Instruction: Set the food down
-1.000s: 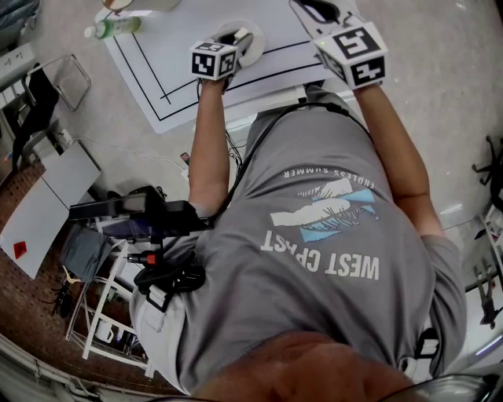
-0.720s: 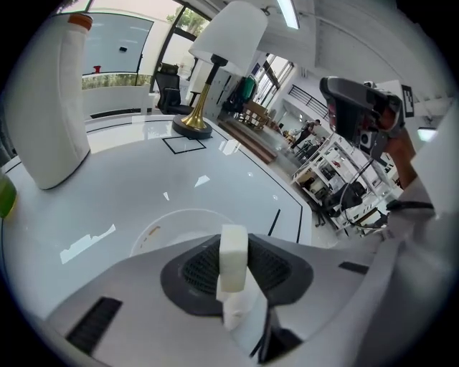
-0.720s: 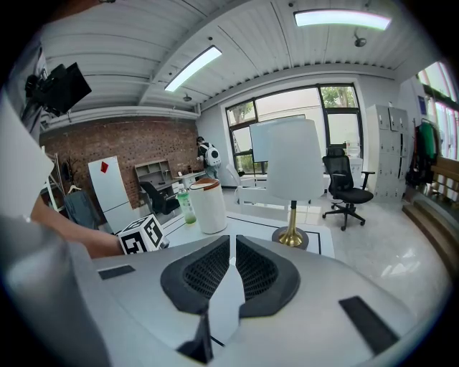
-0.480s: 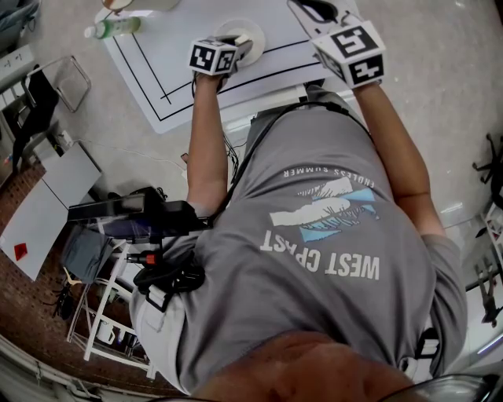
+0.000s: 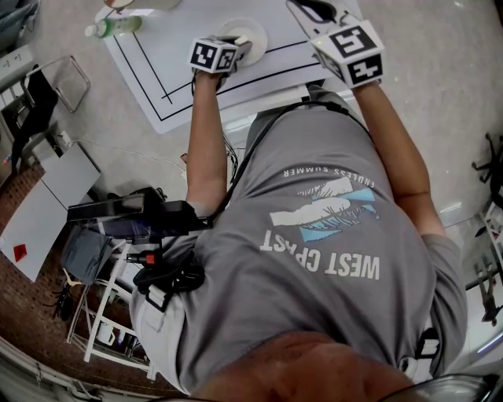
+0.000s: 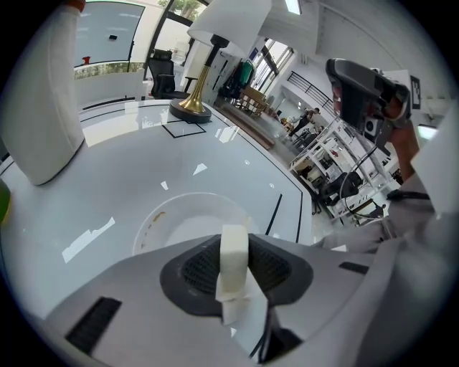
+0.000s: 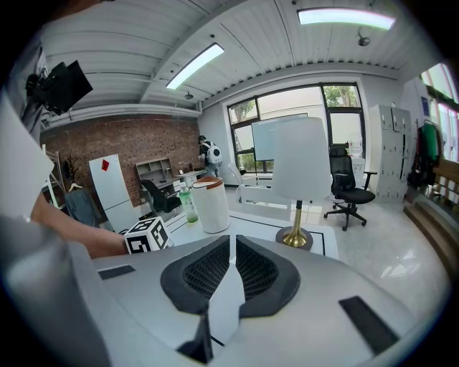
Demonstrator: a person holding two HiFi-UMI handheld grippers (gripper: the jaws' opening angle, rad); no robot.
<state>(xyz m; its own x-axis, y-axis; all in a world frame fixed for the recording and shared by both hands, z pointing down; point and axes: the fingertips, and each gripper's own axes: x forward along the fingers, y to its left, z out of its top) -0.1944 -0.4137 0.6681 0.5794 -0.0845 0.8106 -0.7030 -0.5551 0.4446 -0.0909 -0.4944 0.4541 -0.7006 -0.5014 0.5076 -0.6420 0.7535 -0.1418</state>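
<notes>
A pale cream piece of food stands upright between the jaws of my left gripper, which is shut on it. Just below and ahead of the jaws lies a round white plate, and I see no food on its visible part. In the head view the left gripper hovers over the near side of that plate on the white table. My right gripper is raised to the right, its jaws closed together with nothing between them.
A white table mat with black lines covers the table. At its far side stand a white lamp with a gold base, a white container with a brown lid and a green bottle. Chairs and equipment crowd the floor at the left.
The left gripper has shifted slightly up and away over the plate, still holding the food. The right gripper has barely moved.
</notes>
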